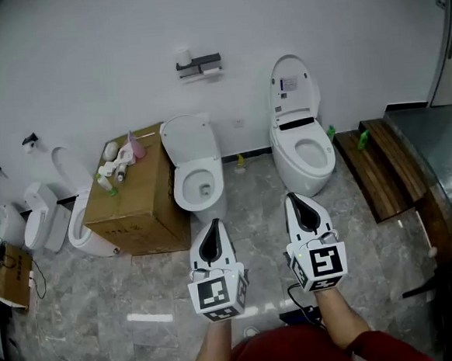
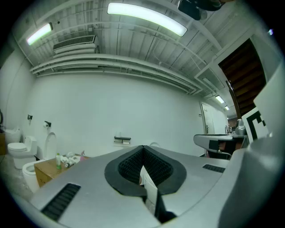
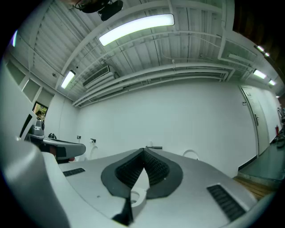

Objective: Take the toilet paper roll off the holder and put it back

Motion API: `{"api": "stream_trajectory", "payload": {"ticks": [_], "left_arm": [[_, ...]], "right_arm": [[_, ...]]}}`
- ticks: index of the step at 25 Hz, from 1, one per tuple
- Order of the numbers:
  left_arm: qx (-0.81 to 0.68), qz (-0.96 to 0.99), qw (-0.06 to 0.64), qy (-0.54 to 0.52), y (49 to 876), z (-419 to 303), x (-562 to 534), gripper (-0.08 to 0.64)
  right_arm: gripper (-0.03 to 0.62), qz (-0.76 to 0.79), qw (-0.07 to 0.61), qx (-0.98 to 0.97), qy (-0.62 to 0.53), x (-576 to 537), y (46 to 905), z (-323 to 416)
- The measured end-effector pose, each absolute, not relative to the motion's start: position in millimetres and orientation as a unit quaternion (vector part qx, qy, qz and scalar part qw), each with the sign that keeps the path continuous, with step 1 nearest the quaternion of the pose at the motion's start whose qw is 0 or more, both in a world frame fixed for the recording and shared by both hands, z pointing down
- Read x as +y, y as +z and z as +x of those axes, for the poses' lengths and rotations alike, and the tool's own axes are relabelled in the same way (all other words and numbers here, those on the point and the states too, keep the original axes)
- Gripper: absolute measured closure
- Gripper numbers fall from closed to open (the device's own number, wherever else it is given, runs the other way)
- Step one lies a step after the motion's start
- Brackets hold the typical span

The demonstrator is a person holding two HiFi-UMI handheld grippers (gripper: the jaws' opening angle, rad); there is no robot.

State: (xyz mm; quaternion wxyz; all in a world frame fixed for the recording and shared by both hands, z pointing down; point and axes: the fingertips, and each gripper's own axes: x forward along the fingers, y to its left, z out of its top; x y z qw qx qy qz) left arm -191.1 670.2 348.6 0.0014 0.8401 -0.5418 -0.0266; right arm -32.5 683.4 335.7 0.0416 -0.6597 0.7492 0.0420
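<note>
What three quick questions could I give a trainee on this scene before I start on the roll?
1. True or false: the left tool and the right tool are both shut with nothing between the jaws.
2. What stands on the cardboard box?
3. Where is the toilet paper holder? A: on the wall. B: on the cardboard box. C: in the right tool.

Key: 1 true. 2 bottles. 3 A.
</note>
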Motion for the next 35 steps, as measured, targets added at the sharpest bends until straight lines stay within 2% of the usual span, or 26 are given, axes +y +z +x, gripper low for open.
{"api": "stream_trajectory", "payload": {"ticks": [10, 26, 35], "left_arm": [[-0.543, 0.839, 0.022, -0.021, 350, -165, 675, 0.554], [-0.567, 0.824, 0.015, -0.006, 368, -113, 677, 0.554], [-0.576, 0.817, 0.019, -0.008, 372, -108, 652, 0.554]], "right_arm": [[0.575, -0.656, 0.04, 0.753, 0.038, 684, 341, -12], [0.574, -0.641, 0.065, 0.765, 0.0, 683, 363, 46], [0.574, -0.631, 0.051, 0.774, -0.008, 656, 378, 50]]}}
